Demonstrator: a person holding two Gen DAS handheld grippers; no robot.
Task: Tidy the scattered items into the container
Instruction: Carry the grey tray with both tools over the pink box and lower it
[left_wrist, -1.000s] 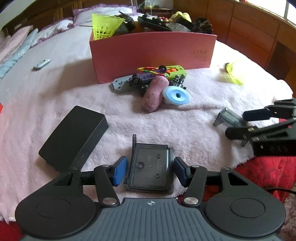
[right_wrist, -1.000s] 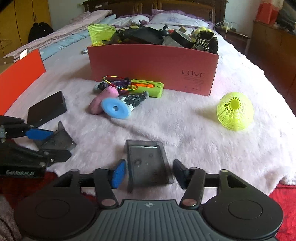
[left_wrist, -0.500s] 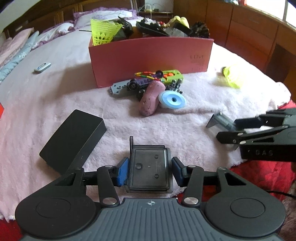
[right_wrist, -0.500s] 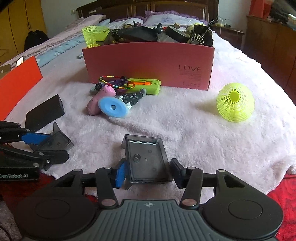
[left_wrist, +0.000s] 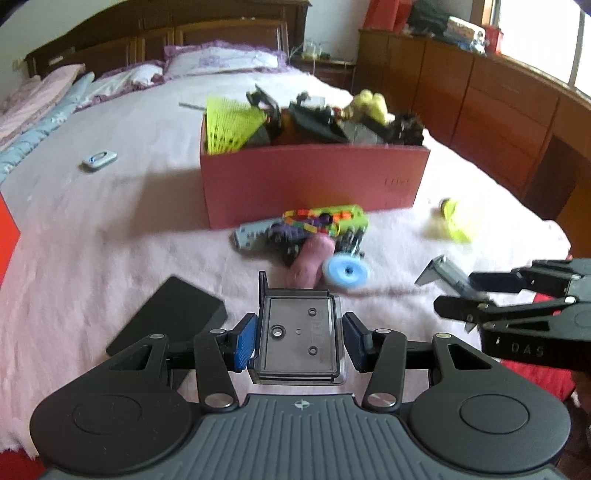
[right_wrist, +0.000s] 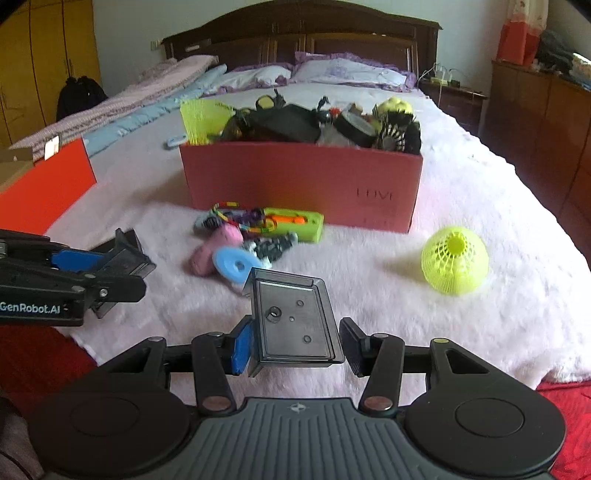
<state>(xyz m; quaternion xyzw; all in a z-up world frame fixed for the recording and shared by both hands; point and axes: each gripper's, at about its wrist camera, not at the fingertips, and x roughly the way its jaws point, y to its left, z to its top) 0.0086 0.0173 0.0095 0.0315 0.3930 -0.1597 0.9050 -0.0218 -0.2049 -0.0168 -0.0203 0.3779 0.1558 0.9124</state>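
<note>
My left gripper (left_wrist: 299, 339) is shut on a clear grey plastic case (left_wrist: 299, 328) and holds it just above the white blanket. My right gripper (right_wrist: 295, 343) is shut on a second grey case (right_wrist: 293, 317), which tilts slightly to the left. Each gripper shows in the other's view: the right gripper (left_wrist: 461, 293) at the right edge, the left gripper (right_wrist: 110, 273) at the left. Ahead stands the pink box (left_wrist: 314, 184) (right_wrist: 295, 181), heaped with items. A green toy (right_wrist: 295, 223), a pink cylinder (right_wrist: 214, 251) and a blue disc (right_wrist: 234, 262) lie in front of it.
A black flat box (left_wrist: 170, 317) lies left of my left gripper. A yellow mesh ball (right_wrist: 454, 264) rests on the blanket to the right. An orange-red box (right_wrist: 44, 188) stands at the far left, and a small remote (left_wrist: 99, 159) lies on the bed.
Both grippers closed on their grey cases and lifted them off the blanket. The pink box now sits lower in both views.
</note>
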